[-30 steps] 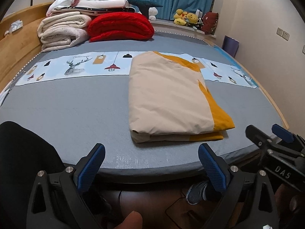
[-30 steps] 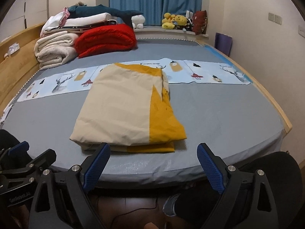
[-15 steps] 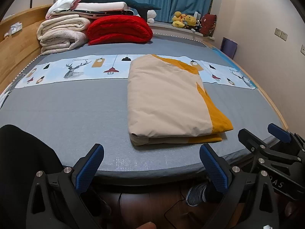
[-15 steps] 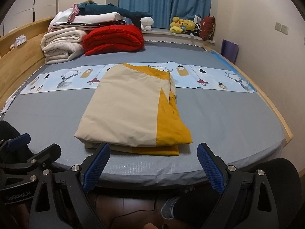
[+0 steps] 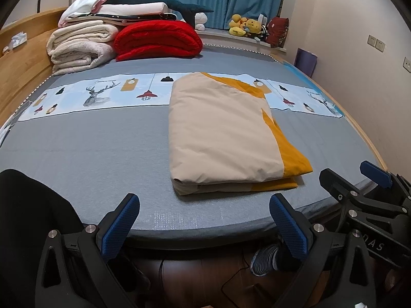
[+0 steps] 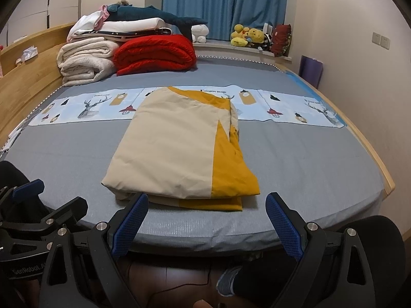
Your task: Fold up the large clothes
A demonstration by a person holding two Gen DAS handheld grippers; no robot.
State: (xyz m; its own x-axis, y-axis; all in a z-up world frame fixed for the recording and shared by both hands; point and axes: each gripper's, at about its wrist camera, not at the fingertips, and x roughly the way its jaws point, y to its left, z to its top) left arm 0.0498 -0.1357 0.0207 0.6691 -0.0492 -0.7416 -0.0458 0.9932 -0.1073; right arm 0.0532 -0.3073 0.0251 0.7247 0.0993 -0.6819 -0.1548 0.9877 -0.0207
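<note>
Beige-and-mustard cloth (image 6: 179, 151) lies folded into a flat rectangle near the front edge of the grey bed (image 6: 321, 174). I hold both the left gripper (image 5: 205, 225) and right gripper (image 6: 205, 223) wide and empty short of it, so I judge folding nearly finished, perhaps 1 more fold.

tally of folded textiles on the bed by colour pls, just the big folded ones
Beige-and-mustard folded cloth near the front edge: 1
Red folded quilt at the back: 1
Cream fleece blanket, folded, beside the quilt: 1
White folded bedding stacked on top: 1, layers hard to separate
Total: 4
</note>
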